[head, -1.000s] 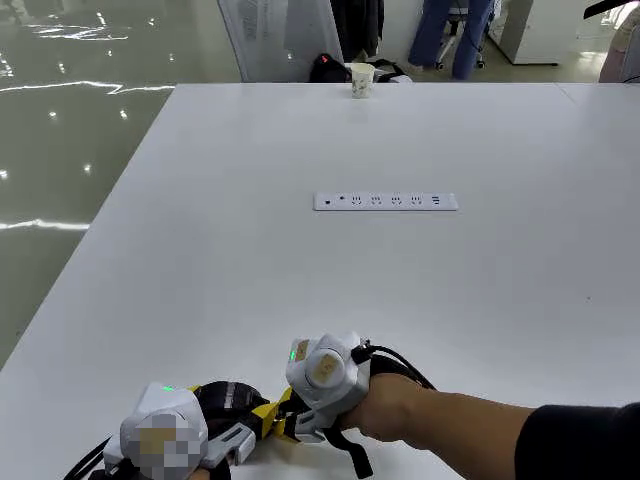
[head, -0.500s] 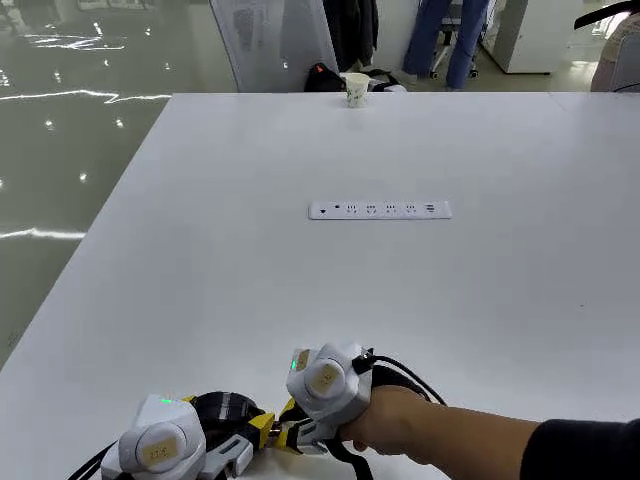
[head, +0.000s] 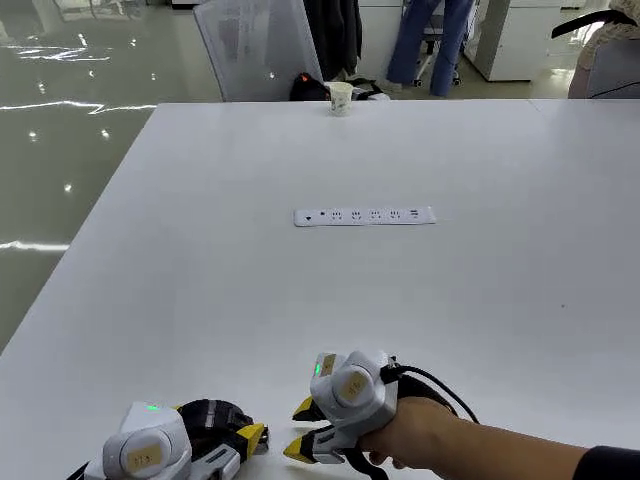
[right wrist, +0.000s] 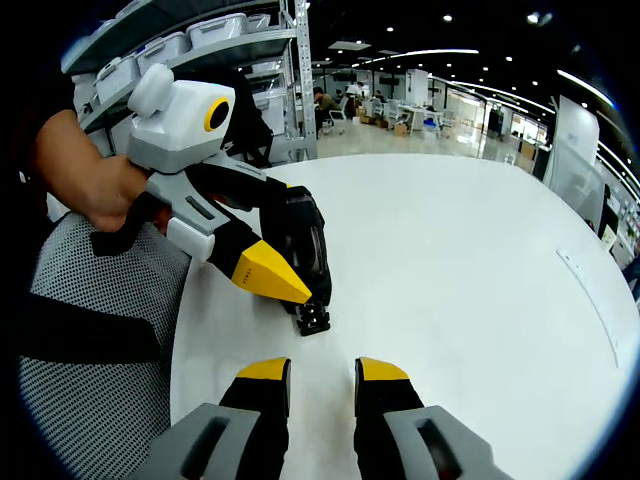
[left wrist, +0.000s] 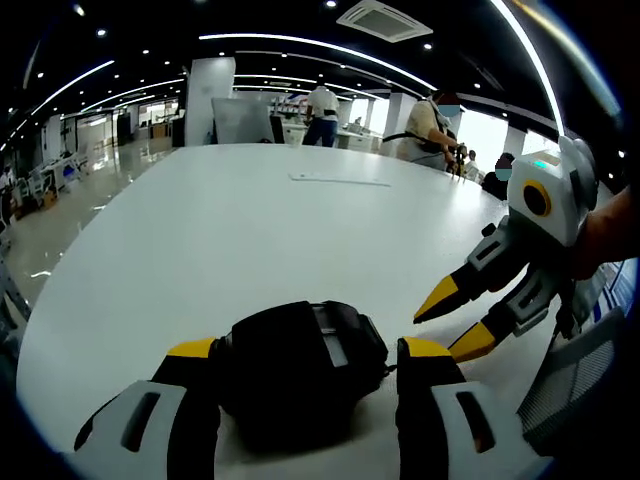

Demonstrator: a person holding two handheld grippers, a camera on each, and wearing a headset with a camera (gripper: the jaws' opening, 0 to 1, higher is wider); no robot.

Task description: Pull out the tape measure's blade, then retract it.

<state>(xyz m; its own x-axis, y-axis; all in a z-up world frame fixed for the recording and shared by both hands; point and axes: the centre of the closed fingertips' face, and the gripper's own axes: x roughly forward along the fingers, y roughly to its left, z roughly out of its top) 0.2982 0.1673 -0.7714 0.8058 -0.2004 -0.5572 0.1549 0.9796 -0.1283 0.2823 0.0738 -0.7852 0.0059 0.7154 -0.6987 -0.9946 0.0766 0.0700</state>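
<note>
The black tape measure (head: 205, 418) rests on the white table (head: 450, 300) near its front edge, and my left gripper (head: 225, 432) is shut on it. In the left gripper view its body (left wrist: 300, 360) sits between my yellow-tipped jaws. My right gripper (head: 300, 430) stands open just right of it, a small gap away, with nothing between its fingers. The right gripper view looks over my own jaws at the tape measure (right wrist: 300, 235) and its small end hook (right wrist: 313, 318); a left yellow fingertip (right wrist: 268, 275) lies across the case. No blade shows drawn out.
A white power strip (head: 365, 216) lies mid-table. A paper cup (head: 340, 97) stands at the far edge, with a chair (head: 250, 45) and standing people behind it. A mesh chair seat (right wrist: 90, 330) is below the table's near edge.
My right gripper has drawn back to the right from the tape measure's end and stands apart from it. The left gripper still holds the case. The head camera has shifted.
</note>
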